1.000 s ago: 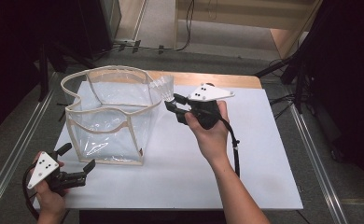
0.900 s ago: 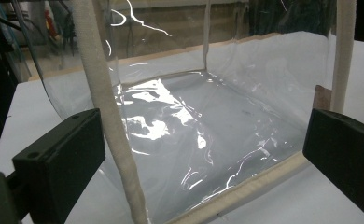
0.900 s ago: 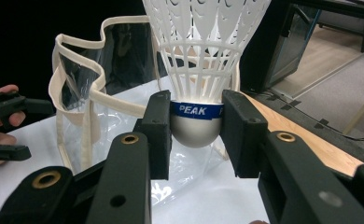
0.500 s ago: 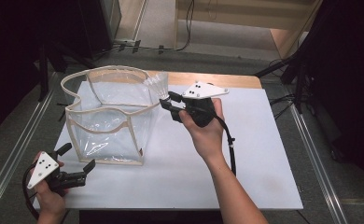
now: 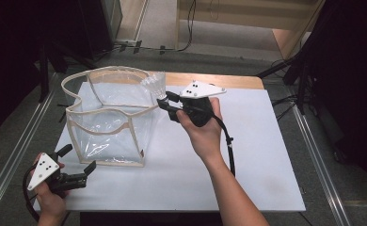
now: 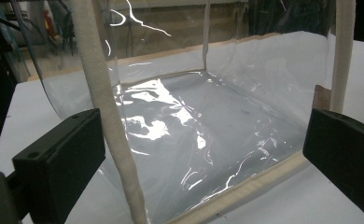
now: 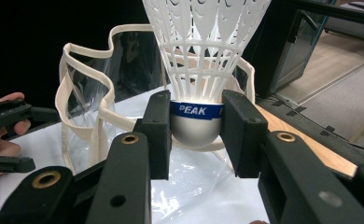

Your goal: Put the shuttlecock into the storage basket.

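Note:
A clear plastic bag (image 5: 108, 127) with cream fabric trim stands open on the white table (image 5: 247, 155). My right gripper (image 5: 165, 104) is shut on the rounded cork base of a white shuttlecock (image 5: 155, 84), held at the bag's right rim. In the right gripper view the jaws of my right gripper (image 7: 196, 119) pinch the blue-banded cork while the shuttlecock (image 7: 196, 70) skirt points away, with the bag (image 7: 84, 93) behind. My left gripper (image 5: 79, 159) is open near the table's front left corner, facing the bag's front wall. The bag (image 6: 194, 121) sits between the jaws of my left gripper (image 6: 203, 154), a little beyond them.
A wooden strip (image 5: 210, 80) runs along the table's far edge. Metal rails (image 5: 12, 155) flank the table on both sides. Dark stands and cables (image 5: 304, 70) crowd the floor at the back right. The other hand (image 7: 3, 140) with its gripper appears at left.
My right gripper has shifted slightly left with the shuttlecock, bringing it closer to the bag's rim. The left gripper has stayed put.

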`<state>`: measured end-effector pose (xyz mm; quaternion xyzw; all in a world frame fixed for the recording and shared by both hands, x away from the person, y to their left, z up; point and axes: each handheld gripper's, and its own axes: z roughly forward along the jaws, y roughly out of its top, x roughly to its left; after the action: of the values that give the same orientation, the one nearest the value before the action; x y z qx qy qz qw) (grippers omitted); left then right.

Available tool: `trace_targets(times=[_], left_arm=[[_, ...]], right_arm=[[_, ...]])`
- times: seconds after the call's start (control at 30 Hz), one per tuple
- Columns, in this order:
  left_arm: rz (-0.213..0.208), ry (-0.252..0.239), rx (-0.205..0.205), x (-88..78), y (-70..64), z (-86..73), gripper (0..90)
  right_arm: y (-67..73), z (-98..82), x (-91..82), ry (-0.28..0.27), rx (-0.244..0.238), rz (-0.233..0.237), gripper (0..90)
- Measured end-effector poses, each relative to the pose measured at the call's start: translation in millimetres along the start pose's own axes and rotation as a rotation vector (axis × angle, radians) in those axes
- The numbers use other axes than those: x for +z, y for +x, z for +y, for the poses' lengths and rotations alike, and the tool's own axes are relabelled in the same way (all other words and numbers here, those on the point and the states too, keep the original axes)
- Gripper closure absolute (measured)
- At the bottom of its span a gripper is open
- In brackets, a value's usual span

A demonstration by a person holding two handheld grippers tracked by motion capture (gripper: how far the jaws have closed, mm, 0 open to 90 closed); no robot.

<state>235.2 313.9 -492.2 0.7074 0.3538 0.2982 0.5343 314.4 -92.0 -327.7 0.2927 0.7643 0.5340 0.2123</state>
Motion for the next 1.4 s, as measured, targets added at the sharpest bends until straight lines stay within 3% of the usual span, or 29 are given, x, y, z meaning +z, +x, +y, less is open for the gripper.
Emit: trace_targets(times=[1.4], left_arm=[[-0.002,-0.005,-0.009,0.0,0.8,-0.1,0.0]], right_arm=[[11.1,4.7,33.4,0.039,0.024,0.057,61.7]])
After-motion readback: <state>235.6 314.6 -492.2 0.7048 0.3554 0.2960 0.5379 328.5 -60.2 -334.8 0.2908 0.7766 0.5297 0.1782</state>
